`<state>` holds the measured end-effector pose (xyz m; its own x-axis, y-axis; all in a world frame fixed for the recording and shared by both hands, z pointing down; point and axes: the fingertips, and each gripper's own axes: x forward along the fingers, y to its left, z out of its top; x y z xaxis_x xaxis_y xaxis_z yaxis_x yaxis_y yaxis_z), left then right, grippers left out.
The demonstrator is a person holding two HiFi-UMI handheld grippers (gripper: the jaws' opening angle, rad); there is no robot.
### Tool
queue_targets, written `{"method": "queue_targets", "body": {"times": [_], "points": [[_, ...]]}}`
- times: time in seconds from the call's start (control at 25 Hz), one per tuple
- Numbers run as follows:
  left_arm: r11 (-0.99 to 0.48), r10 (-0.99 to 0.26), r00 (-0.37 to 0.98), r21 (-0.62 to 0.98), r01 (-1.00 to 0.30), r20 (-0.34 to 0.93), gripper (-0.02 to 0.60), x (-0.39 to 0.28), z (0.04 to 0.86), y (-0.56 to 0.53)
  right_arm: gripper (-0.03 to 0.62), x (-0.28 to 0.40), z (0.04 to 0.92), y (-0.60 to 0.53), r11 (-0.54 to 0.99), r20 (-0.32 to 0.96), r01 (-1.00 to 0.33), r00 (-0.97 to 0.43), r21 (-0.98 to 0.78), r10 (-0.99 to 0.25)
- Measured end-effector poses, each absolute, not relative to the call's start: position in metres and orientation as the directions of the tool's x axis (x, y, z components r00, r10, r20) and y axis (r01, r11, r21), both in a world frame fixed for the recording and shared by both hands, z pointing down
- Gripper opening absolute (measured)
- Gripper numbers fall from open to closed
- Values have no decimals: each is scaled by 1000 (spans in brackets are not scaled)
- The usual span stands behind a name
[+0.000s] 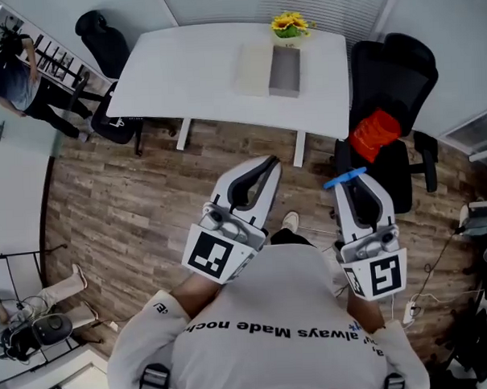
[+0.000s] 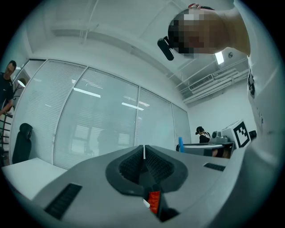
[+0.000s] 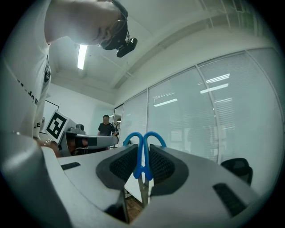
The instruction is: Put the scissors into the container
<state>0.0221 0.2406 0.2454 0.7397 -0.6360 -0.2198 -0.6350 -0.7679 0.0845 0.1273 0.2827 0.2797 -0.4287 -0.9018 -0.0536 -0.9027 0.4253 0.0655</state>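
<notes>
My right gripper [image 1: 349, 179] [image 3: 143, 156] is shut on blue-handled scissors [image 3: 142, 156], whose two handle loops stick out past the jaws and whose metal blades point back between them. In the head view the blue handles [image 1: 343, 178] show at the tip of that gripper, above the wooden floor. My left gripper [image 1: 263, 166] [image 2: 144, 156] is shut with nothing between its pads. The grey container [image 1: 285, 71] is an open rectangular box on the white table [image 1: 182, 71], far ahead of both grippers. Both grippers are held close to my chest and point up and forward.
A light flat lid or board [image 1: 254, 68] lies left of the container, a pot of yellow flowers [image 1: 291, 26] behind it. A black office chair with a red bag [image 1: 375, 133] stands right of the table, another black chair [image 1: 108, 50] at its left. A person [image 1: 9, 75] stands far left.
</notes>
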Motion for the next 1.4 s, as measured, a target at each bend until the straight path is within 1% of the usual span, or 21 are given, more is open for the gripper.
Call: {"method": "queue_targets", "body": {"times": [0.32, 0.52, 1.04, 1.4], "points": [[-758, -647, 730, 88, -646, -220, 25, 67, 248, 185, 92, 171, 283, 229, 445, -47, -893, -448, 62, -893], [-745, -663, 717, 88, -662, -218, 23, 79, 250, 165, 92, 182, 286, 206, 466, -37, -883, -469, 57, -882], [-723, -686, 697, 88, -685, -207, 20, 76, 259, 108, 91, 180, 293, 146, 494, -41, -868, -495, 47, -868], [-738, -668, 710, 80, -670, -223, 20, 69, 254, 39, 91, 169, 288, 77, 492, -24, -868, -494, 59, -869]]}}
